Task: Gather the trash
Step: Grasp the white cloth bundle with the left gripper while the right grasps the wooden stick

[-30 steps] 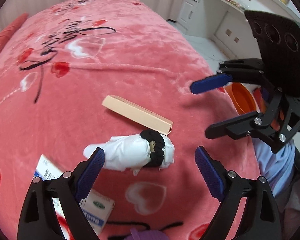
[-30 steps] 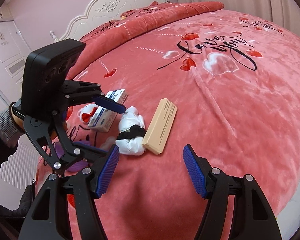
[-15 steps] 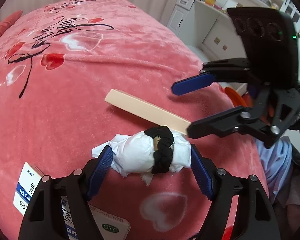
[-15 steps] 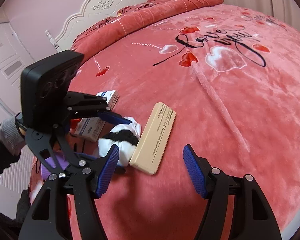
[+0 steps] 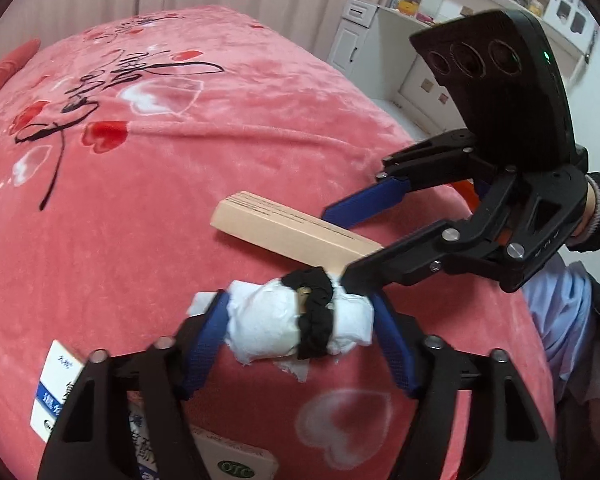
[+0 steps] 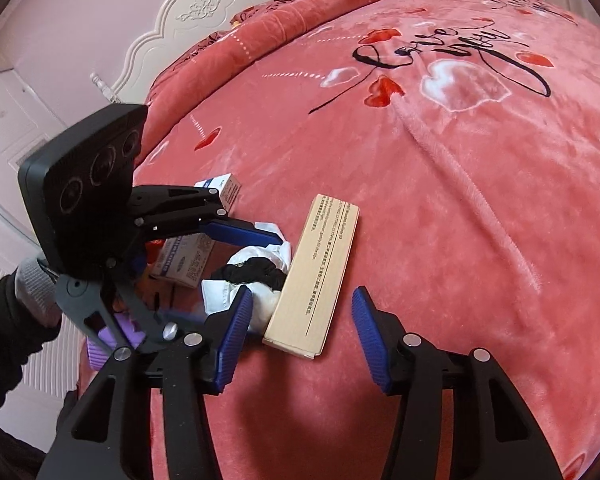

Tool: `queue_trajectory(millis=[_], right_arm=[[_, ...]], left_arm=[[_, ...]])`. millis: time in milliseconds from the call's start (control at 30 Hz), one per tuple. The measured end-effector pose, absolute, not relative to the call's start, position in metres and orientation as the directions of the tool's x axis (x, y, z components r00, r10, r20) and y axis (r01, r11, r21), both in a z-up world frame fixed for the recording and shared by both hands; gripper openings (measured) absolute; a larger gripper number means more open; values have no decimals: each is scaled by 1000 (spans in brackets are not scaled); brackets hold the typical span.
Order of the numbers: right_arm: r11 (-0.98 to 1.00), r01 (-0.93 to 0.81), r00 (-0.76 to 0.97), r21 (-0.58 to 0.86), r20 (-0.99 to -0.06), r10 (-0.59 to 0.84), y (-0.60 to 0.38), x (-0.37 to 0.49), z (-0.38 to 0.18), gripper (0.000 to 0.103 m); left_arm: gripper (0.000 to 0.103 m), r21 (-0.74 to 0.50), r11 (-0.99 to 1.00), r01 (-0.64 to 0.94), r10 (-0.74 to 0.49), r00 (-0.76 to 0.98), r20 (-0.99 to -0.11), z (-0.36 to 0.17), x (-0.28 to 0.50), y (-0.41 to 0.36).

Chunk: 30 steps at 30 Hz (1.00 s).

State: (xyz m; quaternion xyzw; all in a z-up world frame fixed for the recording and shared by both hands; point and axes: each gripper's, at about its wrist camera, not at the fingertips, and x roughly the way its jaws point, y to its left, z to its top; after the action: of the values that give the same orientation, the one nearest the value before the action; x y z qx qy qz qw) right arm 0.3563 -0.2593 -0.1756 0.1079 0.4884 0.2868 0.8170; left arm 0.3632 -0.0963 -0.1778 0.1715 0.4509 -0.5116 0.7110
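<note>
Two claws closing on the bed: left claw (image 5: 300,344) squeezes the tissue wad (image 5: 296,324) for lifting, right claw (image 6: 296,340) narrows astride the beige box (image 6: 316,276), not yet gripping

Since the earlier views, the left hand-held gripper (image 5: 300,336) has descended over the tissue wad (image 5: 296,326), its jaws closing onto both ends. The right hand-held gripper (image 6: 298,336) has advanced to straddle the beige box (image 6: 316,276), jaws closing, not yet touching.
</note>
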Motion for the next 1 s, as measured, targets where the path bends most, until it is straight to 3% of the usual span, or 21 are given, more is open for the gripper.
queue_trajectory(millis=[100, 200, 333, 400, 500, 600, 667, 833, 1000], right_arm=[[783, -347, 337, 517, -710, 618, -263, 359, -180, 42], [795, -367, 345, 483, -723, 599, -258, 358, -183, 41], [747, -310, 319, 588, -676, 665, -271, 361, -189, 36], [769, -319, 319, 554, -701, 638, -270, 362, -190, 29], [784, -340, 324, 520, -718, 616, -266, 362, -189, 29], [819, -380, 340, 431, -758, 557, -249, 358, -187, 36], [837, -426, 362, 344, -783, 506, -237, 354, -185, 36], [848, -430, 385, 309, -787, 482, -238, 352, -187, 15], [845, -442, 402, 302, -776, 487, -239, 349, -182, 15]], left_arm=[[62, -223, 415, 882, -586, 72, -807, -179, 363, -93], [62, -200, 418, 886, -576, 89, -812, -184, 361, -96], [57, -207, 411, 888, -576, 77, -814, -178, 363, -92], [57, -204, 408, 890, -576, 78, -813, -176, 361, -91], [56, -215, 413, 885, -581, 74, -811, -175, 359, -86], [56, -199, 415, 888, -569, 83, -818, -177, 356, -83], [56, -215, 427, 878, -575, 80, -814, -178, 358, -83], [56, -212, 434, 876, -575, 89, -813, -179, 358, -83], [55, -218, 440, 871, -575, 87, -813, -177, 359, -83]])
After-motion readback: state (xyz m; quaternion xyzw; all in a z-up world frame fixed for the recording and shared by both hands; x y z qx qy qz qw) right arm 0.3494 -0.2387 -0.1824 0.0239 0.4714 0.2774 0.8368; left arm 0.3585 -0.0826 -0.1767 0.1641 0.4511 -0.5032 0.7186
